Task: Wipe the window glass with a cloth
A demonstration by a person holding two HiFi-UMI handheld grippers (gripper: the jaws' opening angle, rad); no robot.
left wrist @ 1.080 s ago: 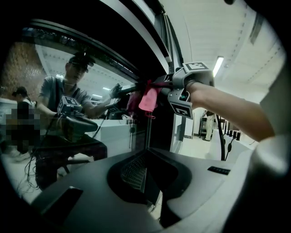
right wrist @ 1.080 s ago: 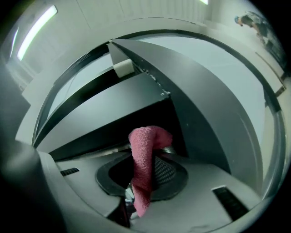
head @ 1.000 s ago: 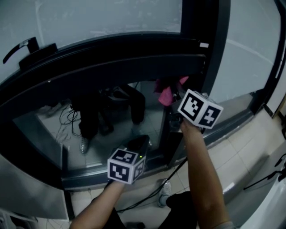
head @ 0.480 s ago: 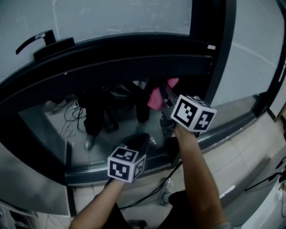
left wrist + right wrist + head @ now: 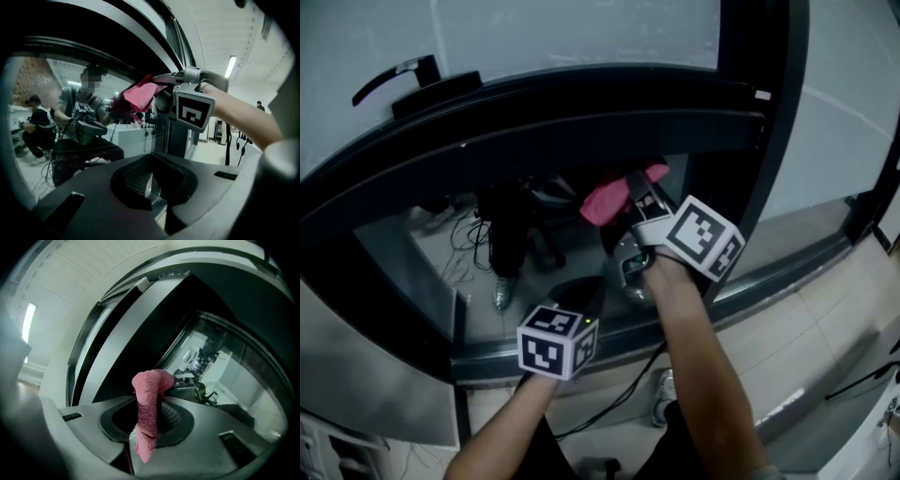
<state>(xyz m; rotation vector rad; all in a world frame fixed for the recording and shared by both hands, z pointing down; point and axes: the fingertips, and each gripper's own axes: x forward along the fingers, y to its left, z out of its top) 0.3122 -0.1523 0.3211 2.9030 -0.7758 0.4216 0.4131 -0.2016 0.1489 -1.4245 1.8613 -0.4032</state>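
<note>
Cloth (image 5: 614, 197): pink, clamped tight in the jaws of the right gripper (image 5: 149, 419), folded end sticking out past them. Held high on the window glass (image 5: 412, 248), just below the dark frame bar (image 5: 581, 103) across its top; looked pressed to the pane, though could not confirm contact. Hung the left gripper (image 5: 150, 180) lower, near the glass's bottom edge, jaws drawn together on nothing. Judged wiping under way near the top; saw no streak or clean patch marking finished ground, so reckoned most of the pane left.
</note>
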